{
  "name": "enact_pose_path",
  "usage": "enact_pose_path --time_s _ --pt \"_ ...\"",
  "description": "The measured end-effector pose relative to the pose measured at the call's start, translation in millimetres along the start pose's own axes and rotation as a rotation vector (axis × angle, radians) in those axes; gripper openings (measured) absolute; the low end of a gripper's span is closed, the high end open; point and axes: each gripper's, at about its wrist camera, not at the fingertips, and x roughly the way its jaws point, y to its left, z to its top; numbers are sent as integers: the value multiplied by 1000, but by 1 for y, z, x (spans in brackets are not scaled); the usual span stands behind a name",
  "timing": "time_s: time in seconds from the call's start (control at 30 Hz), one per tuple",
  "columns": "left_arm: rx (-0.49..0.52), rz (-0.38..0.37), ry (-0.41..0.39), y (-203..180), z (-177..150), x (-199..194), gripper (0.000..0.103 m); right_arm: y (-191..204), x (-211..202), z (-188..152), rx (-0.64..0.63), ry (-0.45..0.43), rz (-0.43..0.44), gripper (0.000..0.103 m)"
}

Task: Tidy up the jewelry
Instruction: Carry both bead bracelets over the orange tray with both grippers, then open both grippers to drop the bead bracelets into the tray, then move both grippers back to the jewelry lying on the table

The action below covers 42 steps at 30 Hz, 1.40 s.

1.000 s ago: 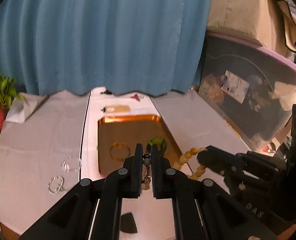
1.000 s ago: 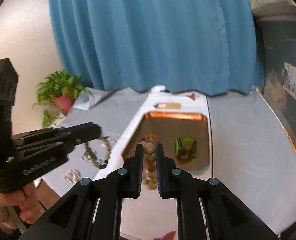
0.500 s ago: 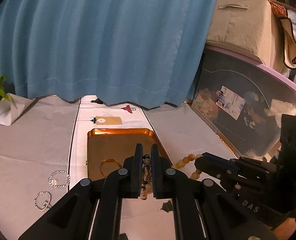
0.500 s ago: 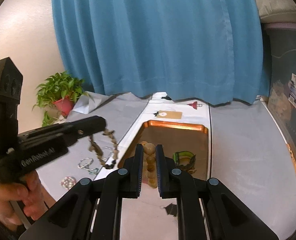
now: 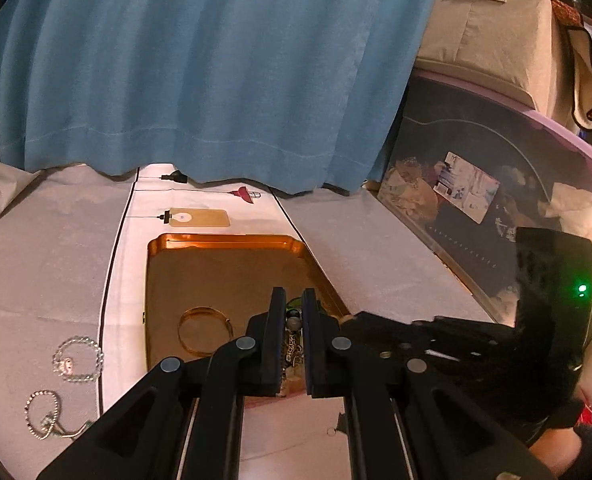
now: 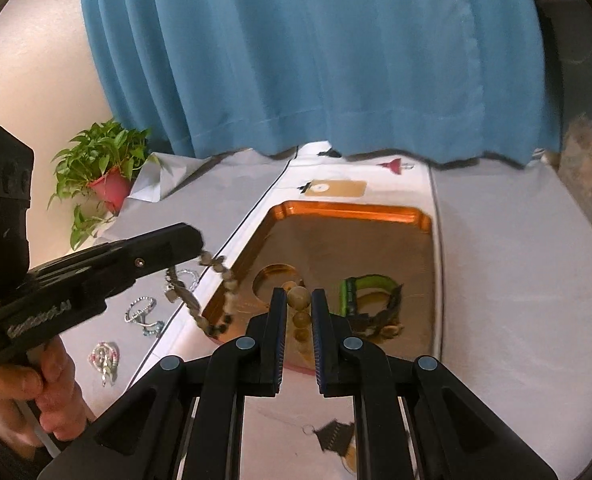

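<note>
A copper tray [image 5: 224, 242] [image 6: 351, 210] lies on the white cloth and holds a gold bangle [image 5: 204, 330] [image 6: 278, 280] and a green bracelet [image 6: 365, 292]. My left gripper [image 5: 294, 312] is shut on a dark beaded bracelet [image 5: 292, 350]; in the right wrist view this bracelet [image 6: 200, 312] hangs from the left gripper [image 6: 194, 242] above the tray's near left corner. My right gripper [image 6: 299, 298] is shut on a string of tan round beads [image 6: 300, 308] above the tray's near edge. In the left wrist view the right gripper [image 5: 355, 320] is just right of my left one.
Silver bracelets [image 5: 78, 360] [image 5: 44, 420] lie on the grey cloth left of the tray, and a pink trinket [image 6: 104, 356] near them. A tan tag [image 5: 198, 218] lies behind the tray. A potted plant [image 6: 104, 176] stands far left, a storage bin [image 5: 495, 200] at the right, a blue curtain [image 5: 200, 60] behind.
Both grippers have risen and tilted up with their bracelets still held. The right gripper has come closer beside the left one. The dark bracelet swings over the tray's corner.
</note>
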Motion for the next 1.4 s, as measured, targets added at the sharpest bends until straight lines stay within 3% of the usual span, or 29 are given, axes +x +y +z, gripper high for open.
enact_pose_path --time_s 0.13,0.3,0.4,0.57,0.8,1.03,1.07,1.17,1.23,1.37,1.4 --pt "-39 -30 -5 9 -6 18 6 -9 21 -2 48 5 23 13" --pt "-84 5 51 27 -26 49 6 -31 47 -15 172 15 111 13" --pt "-50 125 164 34 -42 77 6 -40 61 -26 174 33 102 13" --pt "-40 220 275 49 -63 102 6 -48 86 -33 94 120 56 13" --pt "-55 246 277 55 -55 115 6 -42 96 -33 -2 156 -23 13" --pt "16 301 274 44 -52 126 6 -36 101 -28 -47 140 -78 14" --pt "7 299 279 43 -51 125 11 -36 101 -28 -43 147 -88 15" --pt "-53 276 262 40 -46 115 60 -39 95 -28 -6 149 -68 22" --pt "-62 295 222 34 -41 101 62 -41 86 -28 11 135 -75 32" --pt "-64 275 172 27 -43 67 73 -40 57 -32 39 96 -101 65" --pt "-68 271 165 25 -46 56 73 -38 52 -33 43 92 -104 68"
